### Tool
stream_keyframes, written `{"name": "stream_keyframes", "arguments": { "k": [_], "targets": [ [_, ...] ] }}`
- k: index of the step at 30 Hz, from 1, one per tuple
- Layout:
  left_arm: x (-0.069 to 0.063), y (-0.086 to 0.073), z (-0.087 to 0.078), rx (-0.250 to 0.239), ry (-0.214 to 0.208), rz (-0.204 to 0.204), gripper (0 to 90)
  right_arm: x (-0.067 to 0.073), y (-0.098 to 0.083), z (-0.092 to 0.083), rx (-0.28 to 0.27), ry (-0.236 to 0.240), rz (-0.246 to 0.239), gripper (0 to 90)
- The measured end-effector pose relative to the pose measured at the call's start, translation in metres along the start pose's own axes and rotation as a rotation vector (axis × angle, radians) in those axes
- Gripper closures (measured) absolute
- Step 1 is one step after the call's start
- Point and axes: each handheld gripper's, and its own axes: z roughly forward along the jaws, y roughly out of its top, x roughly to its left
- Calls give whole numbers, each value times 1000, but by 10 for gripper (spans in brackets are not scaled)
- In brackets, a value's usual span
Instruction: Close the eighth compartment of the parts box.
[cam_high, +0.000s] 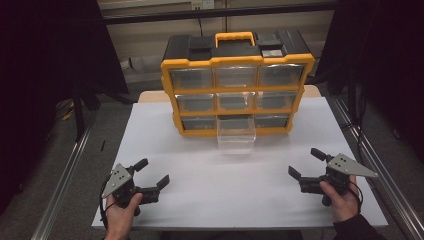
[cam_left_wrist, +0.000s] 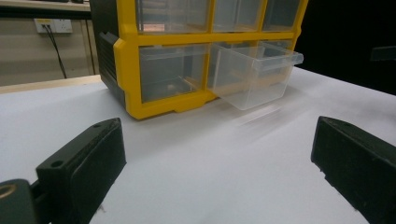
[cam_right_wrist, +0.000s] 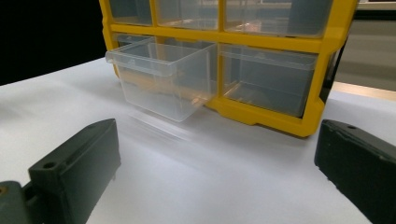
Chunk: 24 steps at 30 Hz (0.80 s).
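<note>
A yellow and black drawer cabinet (cam_high: 237, 80) stands at the back of the white table (cam_high: 200, 200), with three rows of clear drawers. Its bottom middle drawer (cam_high: 236, 135) is pulled out toward me; it looks empty in the left gripper view (cam_left_wrist: 254, 74) and the right gripper view (cam_right_wrist: 163, 79). My left gripper (cam_high: 152, 172) rests open near the front left of the table, nothing between its jaws. At the front right my right gripper (cam_high: 306, 164) is held open too, with nothing in it. Both point toward the cabinet.
Metal rails (cam_high: 65, 175) run along both sides of the table. A wall socket with a cable (cam_left_wrist: 51, 25) is behind the cabinet. The cabinet carries a yellow handle (cam_high: 235, 37) on top.
</note>
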Motion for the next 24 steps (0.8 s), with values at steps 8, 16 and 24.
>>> {"name": "stream_keyframes", "arguments": {
  "k": [8,16,24],
  "targets": [
    [1,0,0,2,2,-3,29,6,0,3,17,55,-9,0],
    [2,1,2,8,5,-2,29,15,0,7,33,109,-12,0],
    [2,0,2,16,9,-4,31,23,1,11,46,157,-24,0]
  ]
}}
